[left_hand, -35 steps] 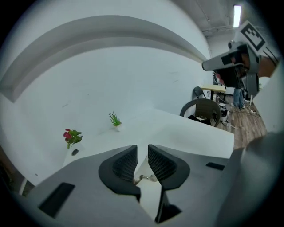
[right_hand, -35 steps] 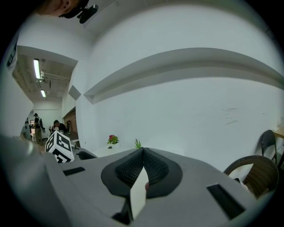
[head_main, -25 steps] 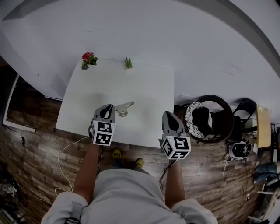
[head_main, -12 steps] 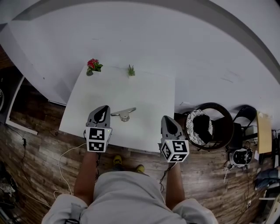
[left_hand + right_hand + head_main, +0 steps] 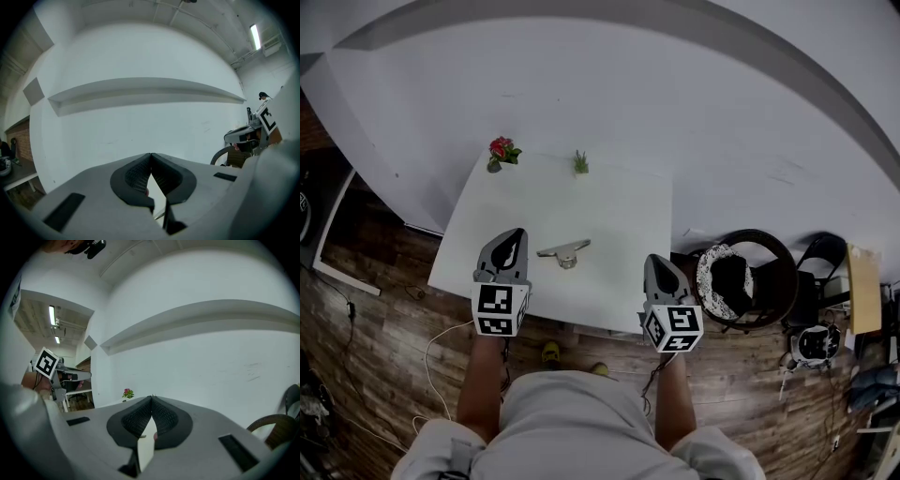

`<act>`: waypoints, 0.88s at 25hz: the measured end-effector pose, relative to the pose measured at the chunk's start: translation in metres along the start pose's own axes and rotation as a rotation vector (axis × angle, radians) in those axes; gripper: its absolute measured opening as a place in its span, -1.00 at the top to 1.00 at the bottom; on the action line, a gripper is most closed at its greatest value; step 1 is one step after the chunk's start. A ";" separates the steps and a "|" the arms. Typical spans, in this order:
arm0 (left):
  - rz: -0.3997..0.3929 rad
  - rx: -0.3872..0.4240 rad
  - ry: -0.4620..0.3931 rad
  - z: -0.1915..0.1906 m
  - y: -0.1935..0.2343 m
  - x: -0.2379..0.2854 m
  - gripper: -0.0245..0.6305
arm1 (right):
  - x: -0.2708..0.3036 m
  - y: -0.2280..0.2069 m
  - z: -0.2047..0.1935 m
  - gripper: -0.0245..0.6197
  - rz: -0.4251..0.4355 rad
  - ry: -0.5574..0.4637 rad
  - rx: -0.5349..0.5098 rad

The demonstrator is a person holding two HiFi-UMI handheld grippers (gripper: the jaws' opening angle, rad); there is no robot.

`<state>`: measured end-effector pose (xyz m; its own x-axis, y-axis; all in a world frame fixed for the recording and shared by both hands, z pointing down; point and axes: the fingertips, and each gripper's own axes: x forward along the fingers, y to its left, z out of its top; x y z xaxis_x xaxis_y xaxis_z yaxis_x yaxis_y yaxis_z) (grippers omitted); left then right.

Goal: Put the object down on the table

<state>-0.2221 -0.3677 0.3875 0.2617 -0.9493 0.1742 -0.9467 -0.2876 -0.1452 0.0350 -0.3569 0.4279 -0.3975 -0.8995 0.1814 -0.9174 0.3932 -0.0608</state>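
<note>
A small silver metal object (image 5: pixel 563 250) lies flat on the white table (image 5: pixel 609 206), near its front half. My left gripper (image 5: pixel 516 234) hangs over the front left edge, just left of the object and apart from it; its jaws are shut with nothing between them (image 5: pixel 151 154). Over the front right edge my right gripper (image 5: pixel 654 260) is held with its jaw tips also together and nothing in them (image 5: pixel 151 397). Both gripper views look over the table at the white wall.
A red flower pot (image 5: pixel 500 150) and a small green plant (image 5: pixel 580 162) stand at the table's far edge. To the right of the table is a round chair (image 5: pixel 741 267) with a dark cushion. A cable (image 5: pixel 441 319) runs over the wooden floor.
My left gripper has drawn back toward the person, away from the metal object, which stays on the table. The right gripper has hardly moved.
</note>
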 end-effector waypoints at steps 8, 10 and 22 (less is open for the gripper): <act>0.014 -0.013 -0.050 0.016 0.007 -0.015 0.86 | -0.007 -0.002 0.007 0.90 -0.016 -0.035 0.028; 0.017 -0.024 -0.054 0.017 0.007 -0.017 0.86 | -0.007 -0.001 0.007 0.90 -0.010 -0.043 0.038; 0.035 -0.064 -0.058 0.015 0.014 -0.022 0.86 | -0.004 0.002 0.012 0.90 0.013 -0.051 0.018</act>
<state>-0.2382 -0.3531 0.3669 0.2375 -0.9648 0.1127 -0.9649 -0.2477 -0.0876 0.0346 -0.3545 0.4152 -0.4092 -0.9031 0.1302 -0.9122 0.4017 -0.0807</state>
